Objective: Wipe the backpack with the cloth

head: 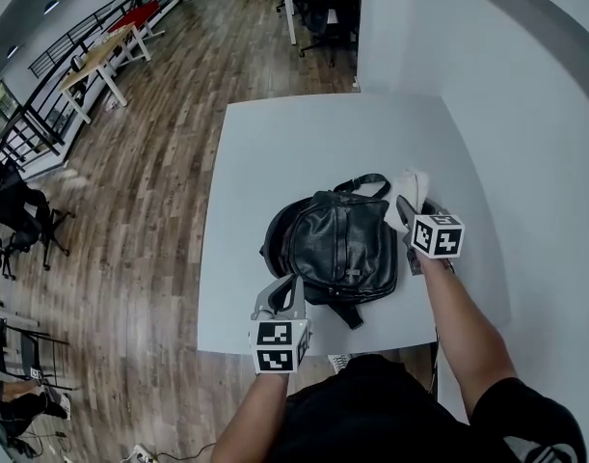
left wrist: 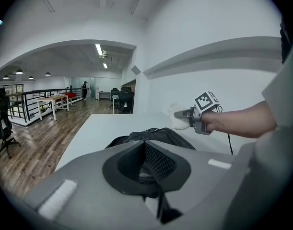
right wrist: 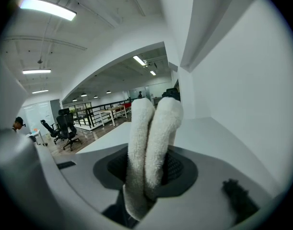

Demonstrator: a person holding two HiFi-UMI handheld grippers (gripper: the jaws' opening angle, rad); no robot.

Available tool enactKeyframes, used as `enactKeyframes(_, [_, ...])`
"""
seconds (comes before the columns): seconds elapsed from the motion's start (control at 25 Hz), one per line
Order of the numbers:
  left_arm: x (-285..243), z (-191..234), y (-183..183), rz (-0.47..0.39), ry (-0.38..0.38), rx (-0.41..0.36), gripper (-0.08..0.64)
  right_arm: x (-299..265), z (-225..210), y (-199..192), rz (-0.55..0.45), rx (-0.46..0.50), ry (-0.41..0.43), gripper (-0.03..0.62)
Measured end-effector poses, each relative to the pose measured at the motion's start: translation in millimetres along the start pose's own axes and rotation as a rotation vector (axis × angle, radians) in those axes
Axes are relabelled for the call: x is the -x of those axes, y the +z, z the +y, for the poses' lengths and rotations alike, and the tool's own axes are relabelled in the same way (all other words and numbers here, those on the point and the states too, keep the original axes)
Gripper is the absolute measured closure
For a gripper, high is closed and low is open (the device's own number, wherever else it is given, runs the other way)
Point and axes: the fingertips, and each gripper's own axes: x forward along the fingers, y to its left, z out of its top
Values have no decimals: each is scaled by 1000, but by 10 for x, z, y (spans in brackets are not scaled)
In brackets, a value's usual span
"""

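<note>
on the white office table (head: 275, 162) by the backpack (head: 337, 244), right jaws clamp the cloth (right wrist: 151, 143), left jaws closed.

Bright, even indoor light; strong fisheye bend.
Ceiling strip lights (right wrist: 45, 8) glare white, shadows are faint, corners go black in both gripper views.

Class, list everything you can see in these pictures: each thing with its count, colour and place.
backpack: one, black, on the table's near half.
cloth: one, white, folded, in the right tongs.
table: one, white, under the backpack.
office chairs: several, black, beyond and left of the table.
desks: at least two, wooden and red tops, far left.
left tongs: one, grey, shut on the backpack's near edge.
right tongs: one, grey, shut on the cloth.
forearms: two, bare, behind the tongs.
</note>
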Motion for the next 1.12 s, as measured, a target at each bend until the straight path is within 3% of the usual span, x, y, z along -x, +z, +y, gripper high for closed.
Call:
enactKeyframes(0.28, [12, 28, -23, 11, 15, -6, 552, 7, 597, 48, -35, -60, 115, 465])
enactKeyframes(0.68, [27, 102, -41, 9, 47, 16, 552, -452, 1764, -389, 88, -9, 317, 465])
enactKeyframes(1.12, [22, 263, -211, 29, 90, 59, 552, -728, 2336, -696, 158, 3, 406, 465])
